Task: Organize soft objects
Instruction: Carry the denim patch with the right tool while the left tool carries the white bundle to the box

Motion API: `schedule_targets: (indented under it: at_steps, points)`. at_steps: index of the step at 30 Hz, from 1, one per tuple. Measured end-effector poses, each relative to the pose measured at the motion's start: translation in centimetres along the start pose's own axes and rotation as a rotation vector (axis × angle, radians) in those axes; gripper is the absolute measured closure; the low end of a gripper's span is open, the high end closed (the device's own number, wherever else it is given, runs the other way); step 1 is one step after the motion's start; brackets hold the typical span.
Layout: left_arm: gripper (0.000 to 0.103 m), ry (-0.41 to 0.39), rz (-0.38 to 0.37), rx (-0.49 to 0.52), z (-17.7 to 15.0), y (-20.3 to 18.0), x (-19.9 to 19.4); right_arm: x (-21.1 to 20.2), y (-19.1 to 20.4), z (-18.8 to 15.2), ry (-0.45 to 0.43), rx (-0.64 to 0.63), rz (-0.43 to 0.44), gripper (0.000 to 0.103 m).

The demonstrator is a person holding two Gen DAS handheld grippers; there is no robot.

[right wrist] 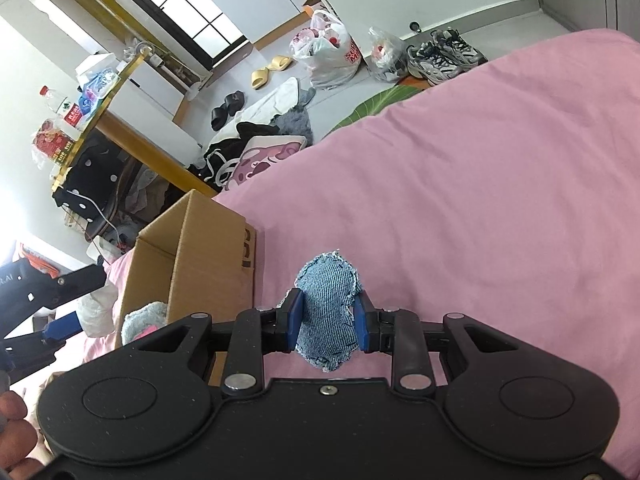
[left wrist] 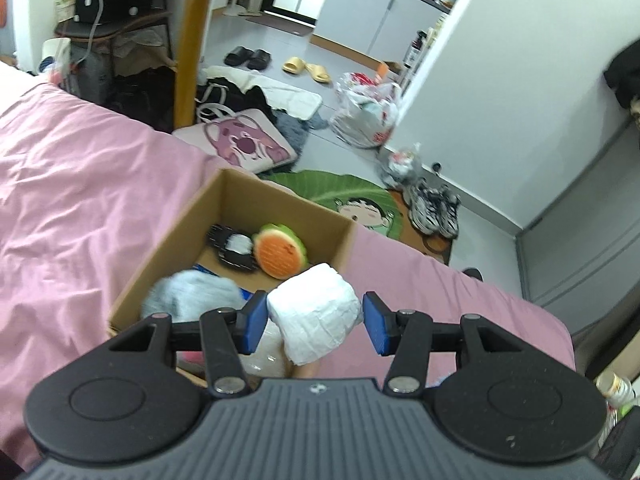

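The left gripper hangs over the near right corner of an open cardboard box that sits on a bed with a pink sheet. Its blue fingers stand wide apart. A white crumpled soft bundle lies between them, close against the left finger, with a gap to the right one; whether it is gripped or merely resting there cannot be told.

Inside the box lie a watermelon-slice plush, a black-and-white item just beside it, a blurred pale blue fluffy thing in the near left part, and something in clear wrapping under the gripper.

The right gripper points along the bed, to the right of the box as seen in the right wrist view. Its fingers are drawn narrow and squeeze a frayed denim pad from both sides, the pad standing above the sheet. A person's fingertips show at the lower left edge.

Beyond the bed the floor holds a green leaf-shaped mat, sneakers, plastic bags, slippers, a pink cartoon cushion and a heap of clothes. A yellow-legged desk stands behind them.
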State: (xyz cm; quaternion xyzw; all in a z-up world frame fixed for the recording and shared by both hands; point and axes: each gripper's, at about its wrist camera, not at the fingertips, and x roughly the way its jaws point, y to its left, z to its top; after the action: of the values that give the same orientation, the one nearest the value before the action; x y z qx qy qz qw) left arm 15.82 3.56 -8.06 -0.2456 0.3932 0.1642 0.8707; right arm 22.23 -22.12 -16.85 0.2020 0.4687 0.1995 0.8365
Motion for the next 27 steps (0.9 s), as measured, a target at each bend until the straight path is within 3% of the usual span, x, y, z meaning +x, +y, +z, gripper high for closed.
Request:
schedule_targets:
  at_steps: [15,27]
  points:
    - [0.053,-0.051,0.031,-0.185,2.4,6.6,0.1,-1.1,4.1,1.3,-0.039,-0.104,0.008,0.076]
    - [0.053,-0.025,-0.006,-0.220,2.7,7.7,3.0,-0.5,8.0,2.7,-0.049,-0.137,0.053,0.076]
